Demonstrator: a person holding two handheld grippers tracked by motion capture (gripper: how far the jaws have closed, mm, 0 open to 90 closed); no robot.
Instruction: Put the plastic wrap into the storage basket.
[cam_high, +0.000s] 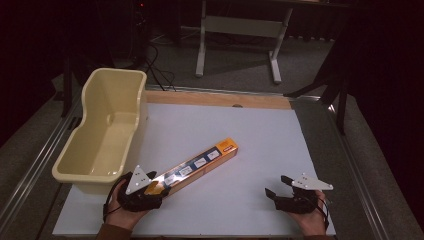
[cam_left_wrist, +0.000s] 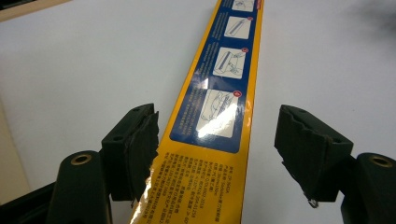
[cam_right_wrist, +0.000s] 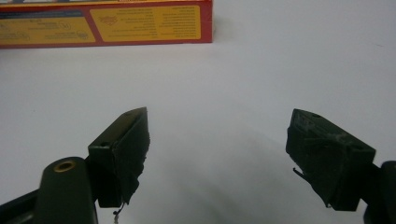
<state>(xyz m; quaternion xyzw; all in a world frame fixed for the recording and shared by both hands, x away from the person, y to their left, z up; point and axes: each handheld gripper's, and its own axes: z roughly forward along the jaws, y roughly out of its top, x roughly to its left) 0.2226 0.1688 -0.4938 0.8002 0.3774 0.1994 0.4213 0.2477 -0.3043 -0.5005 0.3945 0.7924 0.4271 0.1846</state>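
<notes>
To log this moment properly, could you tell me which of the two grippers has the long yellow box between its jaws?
The left gripper: the yellow box runs between its open jaws, one pad touching its edge. The right gripper hangs open over bare white table.

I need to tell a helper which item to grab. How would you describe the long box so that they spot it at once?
On the white table top, right of the cream plastic tub, a long narrow box lies slantwise. It is orange-yellow with a dark blue strip of small white instruction pictures, its near end between the left gripper's open jaws.
</notes>
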